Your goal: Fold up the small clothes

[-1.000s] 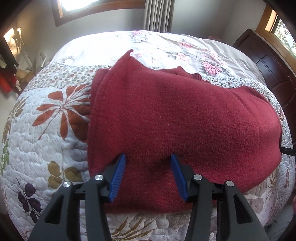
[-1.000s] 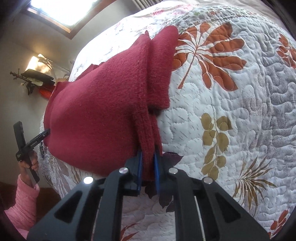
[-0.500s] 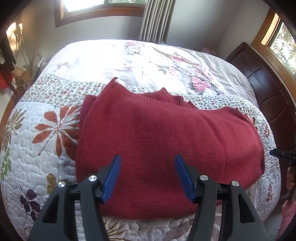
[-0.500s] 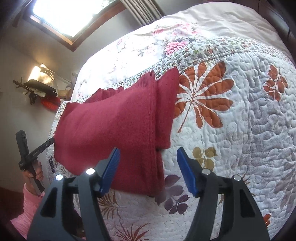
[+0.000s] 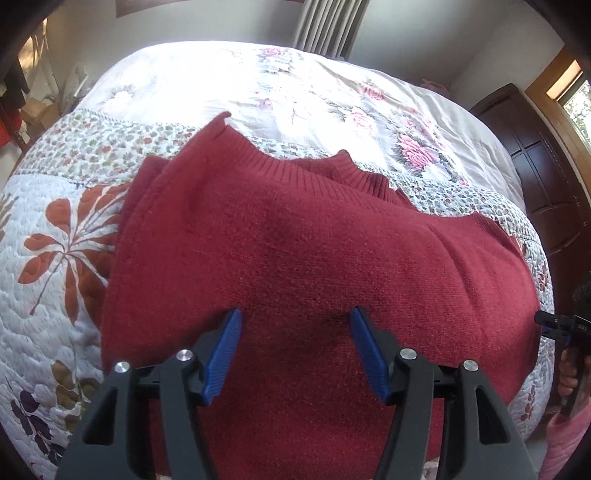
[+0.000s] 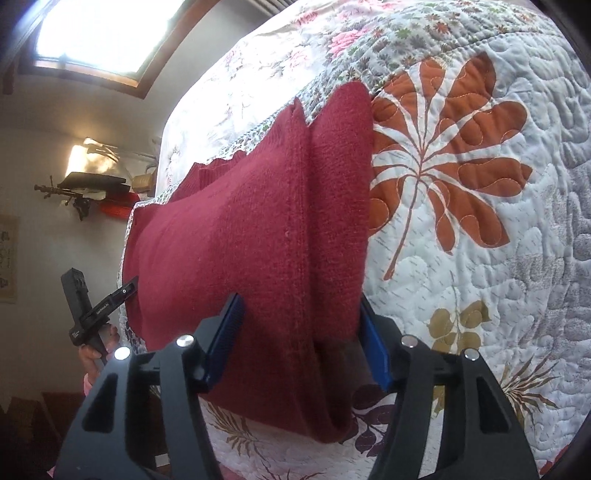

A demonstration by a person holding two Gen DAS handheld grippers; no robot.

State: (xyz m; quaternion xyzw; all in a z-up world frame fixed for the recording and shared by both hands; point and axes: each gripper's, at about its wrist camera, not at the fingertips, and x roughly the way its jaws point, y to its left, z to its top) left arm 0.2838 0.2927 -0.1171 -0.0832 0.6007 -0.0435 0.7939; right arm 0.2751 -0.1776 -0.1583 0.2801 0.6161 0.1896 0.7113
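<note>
A dark red knitted sweater (image 5: pixel 314 240) lies folded on the quilted bed, ribbed collar at the far side. My left gripper (image 5: pixel 296 314) hovers open over its near edge, blue pads wide apart with nothing between them. In the right wrist view the sweater (image 6: pixel 240 240) shows side-on with its stacked folded edge. My right gripper (image 6: pixel 300 301) is open, one finger over the sweater's top and the other at the outer fold by the quilt. The left gripper (image 6: pixel 110 299) shows at the sweater's far end, held by a hand.
The floral quilt (image 6: pixel 480 258) covers the bed around the sweater, with a paler flowered sheet (image 5: pixel 295 85) beyond. A dark wooden headboard (image 5: pixel 546 192) stands at the right. A wall shelf (image 6: pixel 92 184) with objects and a window (image 6: pixel 92 33) lie beyond the bed.
My right gripper was shut on the sweater's folded edge, then let go and opened wide; now it sits closer around that edge. The left gripper stayed open, drawing back and then nearer.
</note>
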